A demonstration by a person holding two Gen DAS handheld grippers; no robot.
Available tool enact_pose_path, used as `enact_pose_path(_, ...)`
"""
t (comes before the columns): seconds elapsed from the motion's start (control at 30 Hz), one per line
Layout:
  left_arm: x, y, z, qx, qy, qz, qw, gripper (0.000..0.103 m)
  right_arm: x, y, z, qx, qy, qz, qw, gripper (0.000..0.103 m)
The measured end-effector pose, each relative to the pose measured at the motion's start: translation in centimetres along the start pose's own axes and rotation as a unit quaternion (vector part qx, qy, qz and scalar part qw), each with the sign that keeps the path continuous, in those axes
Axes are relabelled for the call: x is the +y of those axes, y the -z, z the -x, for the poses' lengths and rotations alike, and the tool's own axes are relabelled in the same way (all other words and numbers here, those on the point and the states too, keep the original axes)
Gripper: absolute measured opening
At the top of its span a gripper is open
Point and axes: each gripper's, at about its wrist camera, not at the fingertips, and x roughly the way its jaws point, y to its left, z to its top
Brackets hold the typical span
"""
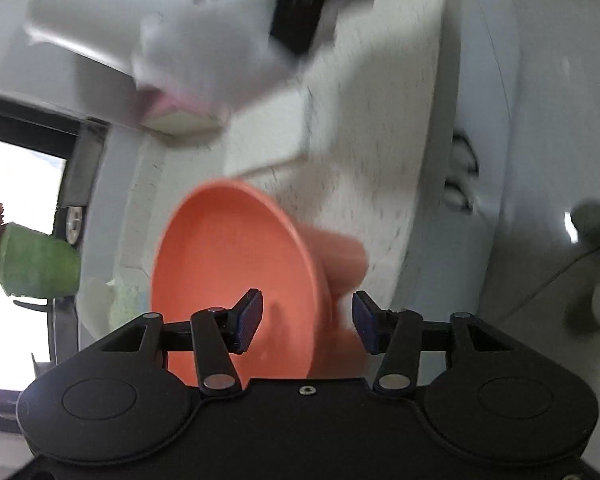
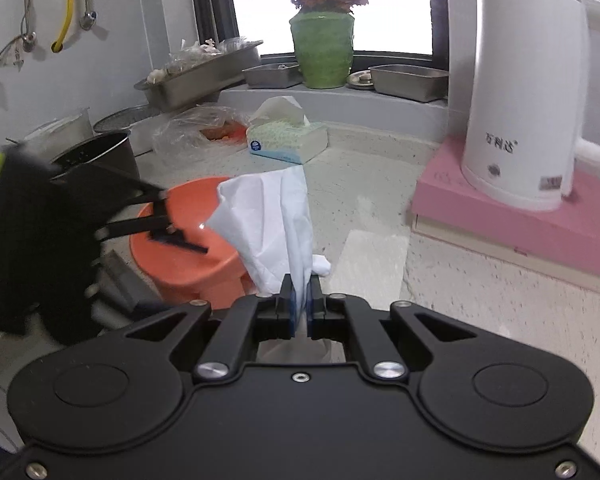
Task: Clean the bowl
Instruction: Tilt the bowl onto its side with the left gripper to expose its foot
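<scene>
Right gripper (image 2: pixel 300 296) pinches tissue (image 2: pixel 272 224) | bowl (image 2: pixel 188 256) at ten o'clock | left gripper (image 1: pixel 306 324) nearer, jaws apart astride rim

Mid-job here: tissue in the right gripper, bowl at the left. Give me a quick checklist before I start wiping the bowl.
1. Tissue clamped in right gripper: ok.
2. Left gripper straddles the orange bowl rim, jaws open, not clamped: not ok.
3. Bowl inside free of objects: ok.
4. Tissue touching bowl: cannot tell.
5. White kettle and tissue box clear of the wiping path: ok.
</scene>
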Motion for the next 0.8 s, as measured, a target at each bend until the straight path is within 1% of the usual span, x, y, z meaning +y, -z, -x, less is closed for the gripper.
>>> enact_pose_path(0.03, -0.2, 0.2, -0.4, -0.003, -0.008, -0.004, 1.0000, 0.025, -0.1, 0.2, 0.1, 0.000, 0.000, -0.003, 1.000, 0.005)
enact_pose_path(0.07, -0.4, 0.5, -0.8, -0.006, -0.016, -0.008, 0.9998, 0.021, -0.1, 0.4, 0.2, 0.000, 0.000, -0.005, 1.000, 0.005)
enact_pose_path(0.17, -0.3, 1.2, -1.0, -0.023, -0.038, 0.009, 0.9990, 0.018, 0.0, 1.0, 0.3, 0.000, -0.004, -0.007, 1.000, 0.005)
enact_pose_path(0.23, 0.8, 1.3, -0.5, -0.036, -0.043, 0.063, 0.9964, 0.013, 0.1, 1.2, 0.2, 0.000, -0.005, -0.005, 1.000, 0.005)
enact_pose_path(0.3, 1.8, 1.0, 0.3, -0.050, -0.044, 0.120, 0.9906, 0.010, 0.1, 1.2, 0.2, -0.001, -0.006, -0.004, 1.000, 0.005)
enact_pose_path(0.33, 3.5, 1.3, 1.7, -0.088, -0.036, 0.213, 0.9725, 0.010, 0.1, 1.1, 0.2, -0.001, -0.006, -0.004, 1.000, 0.005)
enact_pose_path(0.37, 4.7, 2.1, 2.5, -0.117, -0.020, 0.304, 0.9452, 0.010, 0.1, 1.1, 0.2, -0.002, -0.006, -0.003, 1.000, 0.005)
enact_pose_path(0.4, 5.8, 3.1, 3.3, -0.141, -0.004, 0.389, 0.9101, 0.009, 0.1, 0.9, 0.2, -0.004, -0.005, -0.002, 1.000, 0.005)
enact_pose_path(0.43, 6.2, 4.3, 3.3, -0.153, 0.008, 0.454, 0.8778, 0.010, 0.1, 0.8, 0.3, -0.005, -0.004, -0.001, 1.000, 0.005)
enact_pose_path(0.53, 5.5, 7.5, 2.9, -0.149, 0.007, 0.560, 0.8150, 0.010, 0.4, 0.0, 0.3, -0.011, -0.006, 0.006, 1.000, 0.005)
enact_pose_path(0.57, 5.2, 8.6, 2.7, -0.147, 0.007, 0.592, 0.7924, 0.011, 0.6, -0.2, 0.3, -0.012, -0.007, 0.010, 1.000, 0.005)
enact_pose_path(0.6, 4.8, 9.3, 2.7, -0.148, 0.007, 0.609, 0.7790, 0.012, 0.9, -0.4, 0.1, -0.011, -0.008, 0.017, 1.000, 0.005)
enact_pose_path(0.67, 4.2, 10.1, 3.0, -0.150, 0.005, 0.623, 0.7677, 0.013, 1.7, -0.8, -0.2, -0.007, -0.011, 0.036, 0.999, 0.005)
enact_pose_path(0.73, 4.2, 10.3, 3.2, -0.151, 0.007, 0.624, 0.7669, 0.013, 3.0, -1.6, -0.8, -0.004, -0.025, 0.085, 0.996, 0.005)
enact_pose_path(0.8, 4.1, 10.6, 3.4, -0.152, 0.010, 0.624, 0.7663, 0.013, 4.6, -2.4, -1.4, -0.002, -0.041, 0.142, 0.989, 0.005)
